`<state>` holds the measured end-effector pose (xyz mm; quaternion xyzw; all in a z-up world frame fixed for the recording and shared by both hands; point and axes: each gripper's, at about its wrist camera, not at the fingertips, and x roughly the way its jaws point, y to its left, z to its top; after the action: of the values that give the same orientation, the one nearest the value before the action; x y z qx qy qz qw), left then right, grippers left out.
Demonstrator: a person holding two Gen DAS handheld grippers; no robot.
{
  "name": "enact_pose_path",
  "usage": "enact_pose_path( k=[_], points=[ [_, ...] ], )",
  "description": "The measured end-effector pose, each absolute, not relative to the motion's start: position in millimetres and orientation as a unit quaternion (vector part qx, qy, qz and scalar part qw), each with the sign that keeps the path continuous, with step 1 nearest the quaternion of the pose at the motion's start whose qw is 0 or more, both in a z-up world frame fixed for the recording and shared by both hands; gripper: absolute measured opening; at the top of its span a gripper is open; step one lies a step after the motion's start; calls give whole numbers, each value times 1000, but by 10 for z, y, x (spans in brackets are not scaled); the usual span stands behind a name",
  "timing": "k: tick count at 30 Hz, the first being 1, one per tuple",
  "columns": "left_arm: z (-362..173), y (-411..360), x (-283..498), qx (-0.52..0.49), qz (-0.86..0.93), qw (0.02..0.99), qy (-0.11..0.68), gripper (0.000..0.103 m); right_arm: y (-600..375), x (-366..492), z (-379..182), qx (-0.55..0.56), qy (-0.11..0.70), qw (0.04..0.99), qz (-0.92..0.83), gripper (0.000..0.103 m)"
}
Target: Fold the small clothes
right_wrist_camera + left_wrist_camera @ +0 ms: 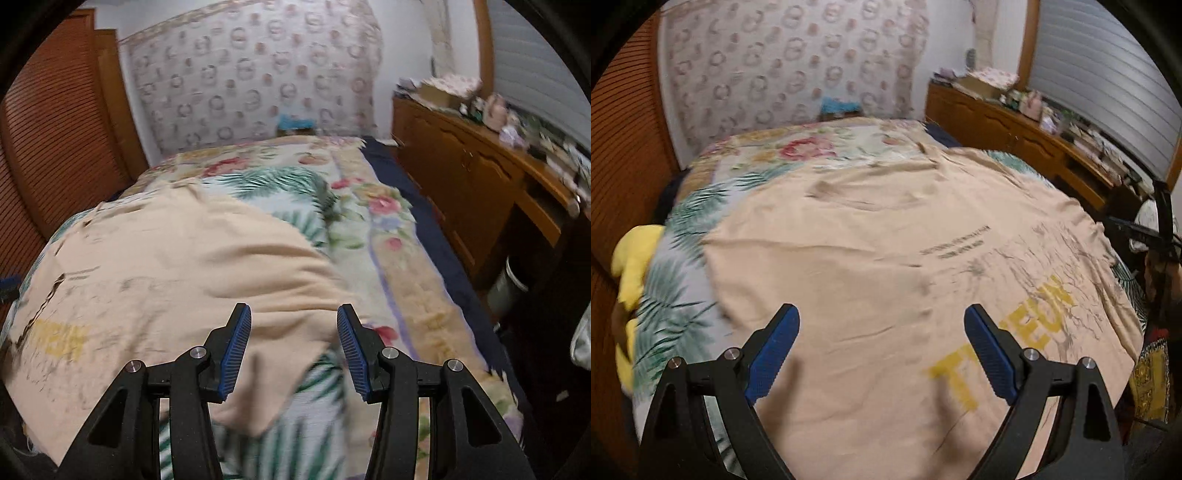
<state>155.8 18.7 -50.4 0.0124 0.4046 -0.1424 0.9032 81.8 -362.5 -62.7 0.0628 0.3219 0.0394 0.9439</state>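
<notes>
A beige T-shirt point(871, 258) with yellow letters and a grey print lies spread flat on the bed. It also shows in the right wrist view point(177, 266), with a sleeve corner near the bottom middle. My left gripper point(881, 321) is open and empty above the shirt's near part. My right gripper point(294, 319) is open and empty above the shirt's right sleeve edge. Both have blue pads point(775, 350) on black fingers.
The bed has a leaf and flower patterned cover point(369, 221). A yellow soft item point(635, 266) lies at its left edge. A wooden dresser point(472, 184) with clutter stands on the right. A slatted wooden door point(55, 147) is on the left.
</notes>
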Motion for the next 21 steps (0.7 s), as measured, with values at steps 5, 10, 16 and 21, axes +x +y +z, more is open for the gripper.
enact_pose_path(
  k=[5, 10, 16, 21],
  points=[
    [-610, -169, 1719, 26, -165, 890, 425, 92, -3762, 1048, -611, 88, 342, 935, 39, 50],
    [-715, -385, 1782, 54, -171, 879, 441, 92, -3932, 1239, -597, 128, 367, 920, 50, 50],
    [-818, -478, 1741, 84, -164, 879, 440, 93, -4133, 1254, -564, 134, 378, 914, 67, 50],
    [-842, -477, 1724, 82, -164, 877, 444, 103, -4124, 1261, -608, 132, 377, 913, 77, 38]
  ],
)
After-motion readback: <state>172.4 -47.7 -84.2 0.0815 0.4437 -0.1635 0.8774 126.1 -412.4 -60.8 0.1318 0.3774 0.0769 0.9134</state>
